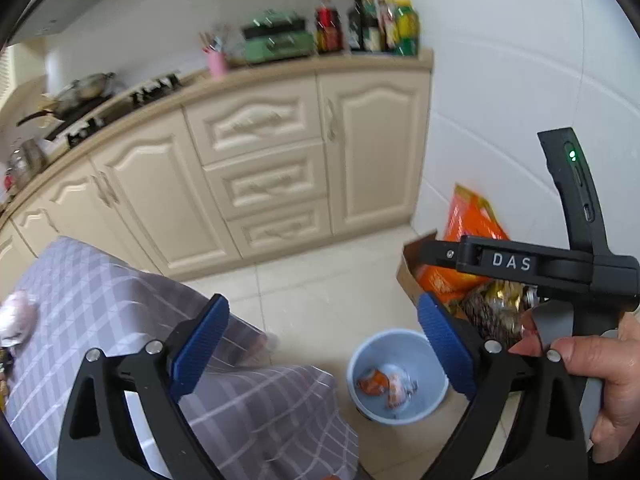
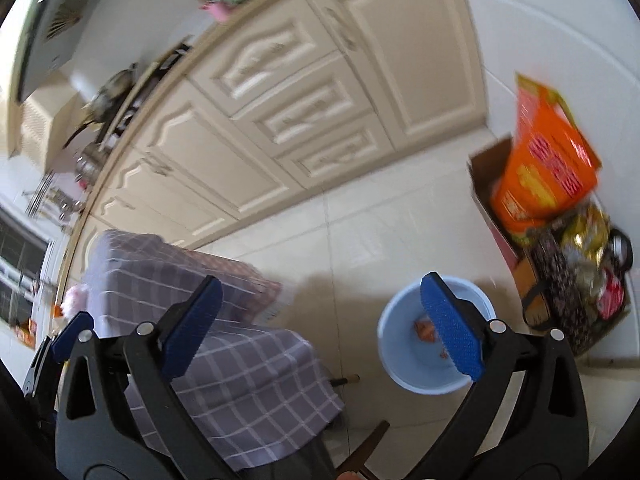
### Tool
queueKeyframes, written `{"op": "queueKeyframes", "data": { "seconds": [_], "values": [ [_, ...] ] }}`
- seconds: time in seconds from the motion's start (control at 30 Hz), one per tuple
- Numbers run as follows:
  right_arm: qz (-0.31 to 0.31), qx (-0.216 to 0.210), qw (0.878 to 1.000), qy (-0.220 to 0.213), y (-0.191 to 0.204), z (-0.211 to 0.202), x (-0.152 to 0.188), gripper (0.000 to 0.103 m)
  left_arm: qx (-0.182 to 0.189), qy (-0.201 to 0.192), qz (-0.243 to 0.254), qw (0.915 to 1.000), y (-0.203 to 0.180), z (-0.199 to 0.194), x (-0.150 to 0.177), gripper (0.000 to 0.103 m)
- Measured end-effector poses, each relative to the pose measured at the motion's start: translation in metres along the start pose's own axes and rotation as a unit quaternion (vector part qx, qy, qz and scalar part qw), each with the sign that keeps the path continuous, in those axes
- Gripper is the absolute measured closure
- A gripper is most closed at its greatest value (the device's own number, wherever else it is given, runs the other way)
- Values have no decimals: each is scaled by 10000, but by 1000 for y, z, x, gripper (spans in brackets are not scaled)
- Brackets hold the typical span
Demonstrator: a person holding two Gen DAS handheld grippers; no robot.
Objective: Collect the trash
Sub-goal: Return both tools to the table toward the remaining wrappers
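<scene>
A pale blue bin (image 1: 396,376) stands on the floor beside the table; orange wrappers (image 1: 384,386) lie in its bottom. The bin also shows in the right wrist view (image 2: 404,356). My left gripper (image 1: 324,344) is open and empty, held above the table's corner and the bin. My right gripper (image 2: 320,320) is open and empty too, above the floor between table and bin; its body (image 1: 520,264) appears at the right of the left wrist view. A crumpled pink and white piece (image 1: 16,320) lies on the table at the far left.
The table wears a grey checked cloth (image 1: 120,300). Cream kitchen cabinets (image 1: 260,168) run behind, with a stove, bottles and a pink cup on the counter. A cardboard box (image 2: 556,216) with orange packs and other packages stands by the white wall at the right.
</scene>
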State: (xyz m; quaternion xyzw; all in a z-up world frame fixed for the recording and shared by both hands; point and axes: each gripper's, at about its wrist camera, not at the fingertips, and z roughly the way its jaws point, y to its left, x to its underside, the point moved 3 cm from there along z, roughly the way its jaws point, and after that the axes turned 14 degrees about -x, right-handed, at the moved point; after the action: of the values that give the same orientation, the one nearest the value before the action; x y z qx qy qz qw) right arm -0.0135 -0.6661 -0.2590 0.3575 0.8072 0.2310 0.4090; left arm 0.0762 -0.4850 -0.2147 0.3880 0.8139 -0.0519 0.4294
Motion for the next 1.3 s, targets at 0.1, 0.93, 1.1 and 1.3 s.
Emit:
{"op": "queueKeyframes", "data": {
  "seconds": [0.1, 0.93, 1.1, 1.3],
  "values": [
    [-320, -204, 9993, -47, 42, 1, -5, 6, -101, -157, -231, 9996, 26, -19, -4, 9],
    [-2630, -1734, 9428, 1094, 354, 101, 101, 6, -2502, -239, -2143, 9439, 348, -113, 104, 9],
    [-2920, -1791, 9277, 1481, 388, 133, 137, 6, -2940, 94, -2383, 9256, 406, -107, 149, 9],
    [-3235, -1706, 9112, 1897, 407, 172, 173, 6, -3017, 614, -2448, 9194, 460, -77, 185, 9]
  ]
}}
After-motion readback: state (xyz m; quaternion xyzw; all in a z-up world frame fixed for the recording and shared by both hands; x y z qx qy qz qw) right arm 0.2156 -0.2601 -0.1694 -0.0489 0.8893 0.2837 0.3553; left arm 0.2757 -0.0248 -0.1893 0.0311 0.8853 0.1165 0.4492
